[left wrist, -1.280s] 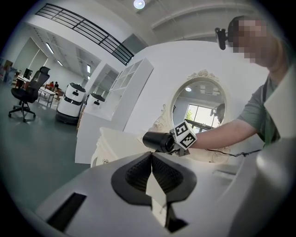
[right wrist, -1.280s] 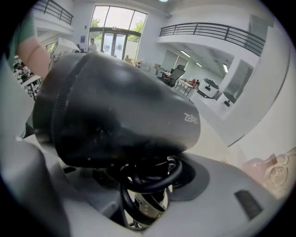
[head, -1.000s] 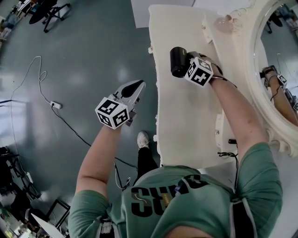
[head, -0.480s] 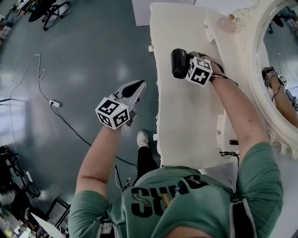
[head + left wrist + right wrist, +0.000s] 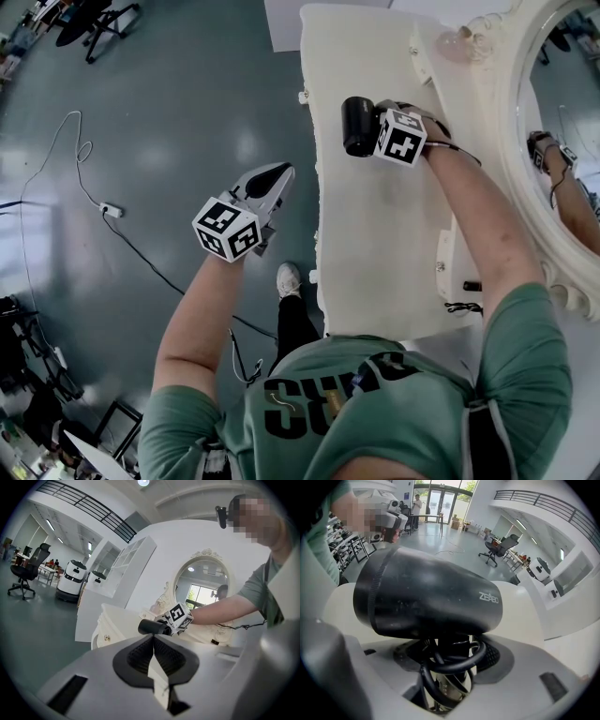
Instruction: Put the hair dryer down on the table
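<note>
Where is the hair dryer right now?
In the head view the hair dryer is upper right, over the white table near its left edge. Its handle is between the jaws of the right gripper, which have just been opening slightly.

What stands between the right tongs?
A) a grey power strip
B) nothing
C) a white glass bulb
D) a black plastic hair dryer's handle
D: the handle of the black plastic hair dryer sits between the right tongs, which have just been opening slightly.

hair dryer (image 5: pixel 426 597) handle mostly hidden by coiled cord (image 5: pixel 456 666), mirror (image 5: pixel 567 94) cut off at right edge
</note>
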`<state>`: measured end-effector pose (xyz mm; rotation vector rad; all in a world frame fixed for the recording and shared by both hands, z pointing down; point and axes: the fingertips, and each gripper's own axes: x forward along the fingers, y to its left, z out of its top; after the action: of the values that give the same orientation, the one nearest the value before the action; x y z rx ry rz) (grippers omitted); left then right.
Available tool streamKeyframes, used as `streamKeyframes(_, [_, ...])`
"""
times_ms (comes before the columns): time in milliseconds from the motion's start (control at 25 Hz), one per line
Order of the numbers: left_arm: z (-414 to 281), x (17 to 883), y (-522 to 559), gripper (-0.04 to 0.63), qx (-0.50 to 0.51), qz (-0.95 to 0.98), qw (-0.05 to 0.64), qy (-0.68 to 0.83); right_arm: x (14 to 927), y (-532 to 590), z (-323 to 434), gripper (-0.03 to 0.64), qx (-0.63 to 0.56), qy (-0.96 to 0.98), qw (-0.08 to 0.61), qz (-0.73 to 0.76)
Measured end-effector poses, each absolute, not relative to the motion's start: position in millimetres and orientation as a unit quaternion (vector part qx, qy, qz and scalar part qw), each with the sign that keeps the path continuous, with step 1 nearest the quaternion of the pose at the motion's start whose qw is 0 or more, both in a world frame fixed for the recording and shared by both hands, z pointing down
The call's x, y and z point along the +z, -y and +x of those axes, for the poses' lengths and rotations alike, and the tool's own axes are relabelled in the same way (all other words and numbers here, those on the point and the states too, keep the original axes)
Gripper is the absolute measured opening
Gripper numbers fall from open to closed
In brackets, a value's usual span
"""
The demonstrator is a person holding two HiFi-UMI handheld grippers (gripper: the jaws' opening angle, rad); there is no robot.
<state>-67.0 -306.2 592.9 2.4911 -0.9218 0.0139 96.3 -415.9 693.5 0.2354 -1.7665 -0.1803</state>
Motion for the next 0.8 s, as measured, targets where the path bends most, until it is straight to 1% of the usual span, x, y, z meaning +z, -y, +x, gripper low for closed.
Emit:
streamKeyframes(440, [-74,597,304,0.012,0.007,0.908,0.243,0.34,694,416,95,0.259,-0.085,0.769,0.627,0.09])
streamKeyframes(800, [-78,594,304,0.012,0.007,0.908,0.241,0.342,695,415,93,0.262,-0.115,0.756,0.64,0.074])
